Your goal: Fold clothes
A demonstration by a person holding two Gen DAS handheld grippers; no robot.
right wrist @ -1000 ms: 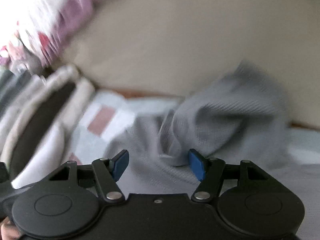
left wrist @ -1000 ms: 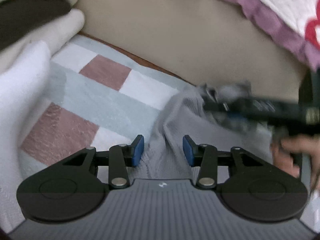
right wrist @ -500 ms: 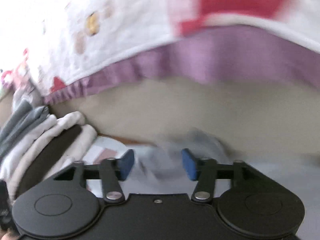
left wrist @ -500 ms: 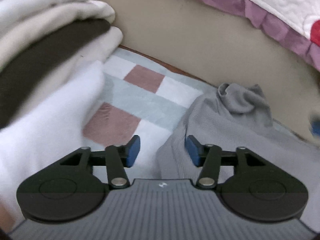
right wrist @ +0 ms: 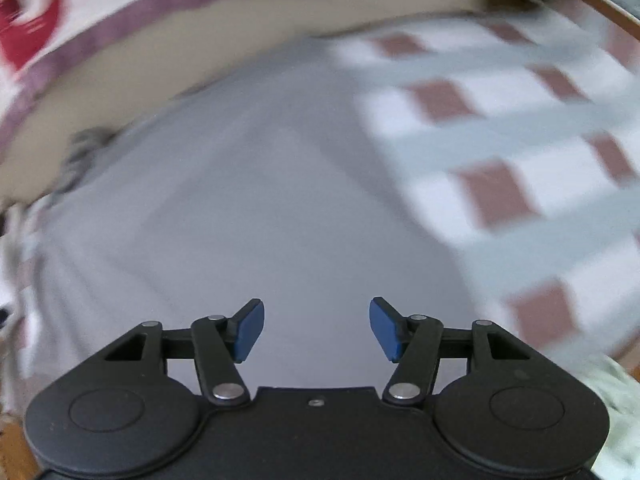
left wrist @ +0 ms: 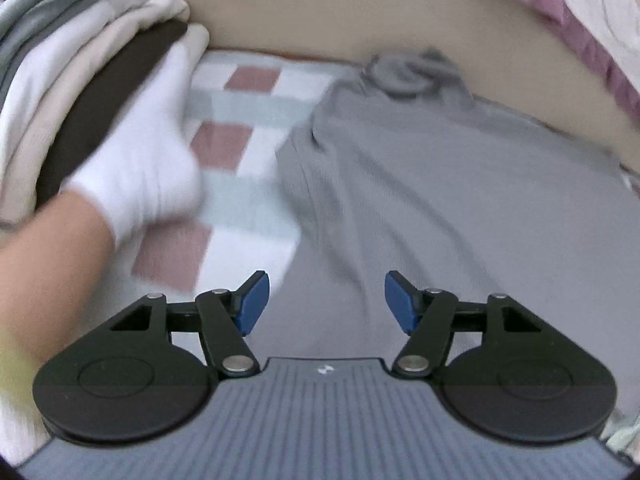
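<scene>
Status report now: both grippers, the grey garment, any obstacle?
Left gripper and right gripper opening, nothing between jaws. Grey garment spread on checked cloth. Gloved hand at folded stack.

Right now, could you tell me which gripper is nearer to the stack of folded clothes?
Left. The left gripper hovers over the grey garment with the stack of folded clothes close beside it; the right gripper shows no stack.

Garment (left wrist: 440,200) lies spread on the bedcover (left wrist: 240,152), ahead of the left tool (left wrist: 326,304). Folded stack (left wrist: 80,80) sits far left; pillow (left wrist: 400,12) behind.
</scene>
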